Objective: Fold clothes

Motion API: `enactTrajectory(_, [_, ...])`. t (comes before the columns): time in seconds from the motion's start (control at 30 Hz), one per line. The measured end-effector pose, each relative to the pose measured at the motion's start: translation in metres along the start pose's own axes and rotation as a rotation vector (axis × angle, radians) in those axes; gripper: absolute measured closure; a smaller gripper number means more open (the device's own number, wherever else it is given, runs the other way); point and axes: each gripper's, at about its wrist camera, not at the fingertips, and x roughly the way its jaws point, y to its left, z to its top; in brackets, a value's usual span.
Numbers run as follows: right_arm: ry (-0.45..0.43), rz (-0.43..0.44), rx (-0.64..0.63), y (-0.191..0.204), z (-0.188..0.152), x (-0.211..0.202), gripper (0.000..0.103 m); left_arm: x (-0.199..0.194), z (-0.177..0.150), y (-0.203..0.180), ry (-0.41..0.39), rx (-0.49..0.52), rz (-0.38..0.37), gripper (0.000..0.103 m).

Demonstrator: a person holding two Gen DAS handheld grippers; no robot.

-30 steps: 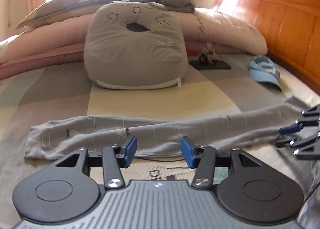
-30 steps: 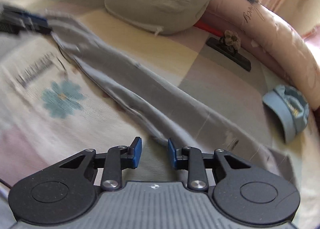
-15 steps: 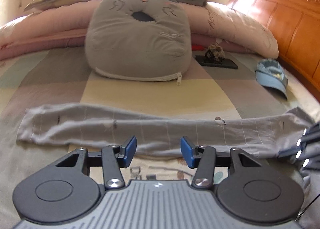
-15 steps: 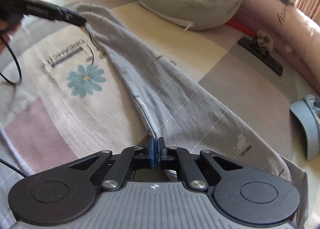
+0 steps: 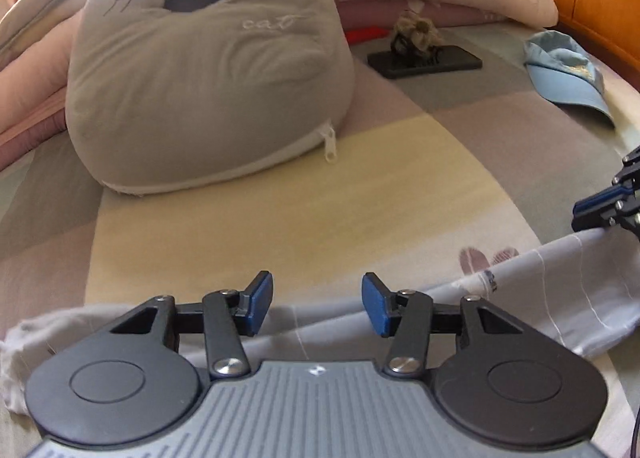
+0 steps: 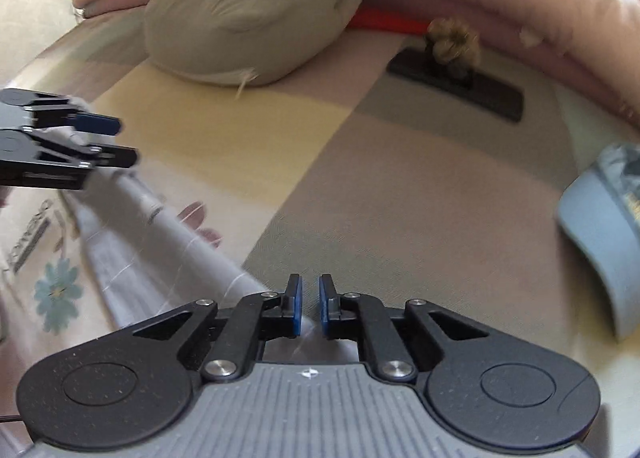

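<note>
1. Left gripper (image 5: 317, 304): jaws held wide apart, nothing clamped, positioned just over the grey garment (image 5: 560, 286).
2. Right gripper (image 6: 310, 308): pads nearly together, small gap seen; garment fabric under them, grip cannot be told.
3. Garment laid lengthwise across the patchwork bedspread (image 5: 280, 186), near the grey cat cushion (image 5: 208, 70).

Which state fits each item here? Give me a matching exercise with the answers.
Items:
1. left gripper
2. cap
3. cushion
4. sleeve

States:
A. grey, with a white zipper along its base
B. pale, stretched across the bed between the two grippers
C. fingers wide apart
D. light blue, lying near the wooden headboard

Pairs: 1-C, 2-D, 3-A, 4-B
</note>
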Motion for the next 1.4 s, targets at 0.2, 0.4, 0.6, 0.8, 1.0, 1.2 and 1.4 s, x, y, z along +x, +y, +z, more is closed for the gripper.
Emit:
enactTrajectory(0.2, [-0.007,-0.007,-0.078,0.022,-0.031,-0.012,0.089,0.001,-0.017,-0.008,0.016,0.010,0.021,0.050])
enactTrajectory(0.4, [-0.024,-0.014,-0.127,0.031,-0.038,-0.018,0.085,-0.001,-0.023,-0.002,0.007,-0.077,0.006,0.048])
enactTrajectory(0.6, [-0.065,0.010,-0.177,0.025,-0.015,-0.009,0.065,0.000,-0.024,-0.003,-0.001,-0.084,0.008,0.046])
enactTrajectory(0.8, [-0.037,0.041,-0.224,0.029,-0.011,0.007,0.074,-0.004,-0.028,-0.001,-0.012,-0.102,-0.003,0.046])
enactTrajectory(1.0, [-0.078,-0.007,-0.327,0.060,-0.037,-0.007,0.077,-0.006,-0.033,-0.001,-0.023,-0.103,-0.015,0.045])
enactTrajectory(1.2, [-0.100,-0.026,-0.328,0.075,-0.057,-0.012,0.075,-0.008,-0.031,-0.004,-0.021,-0.107,0.000,0.045])
enactTrajectory(1.4, [-0.115,-0.028,-0.313,0.086,-0.073,-0.014,0.076,-0.031,-0.010,-0.012,-0.165,-0.118,-0.074,0.044])
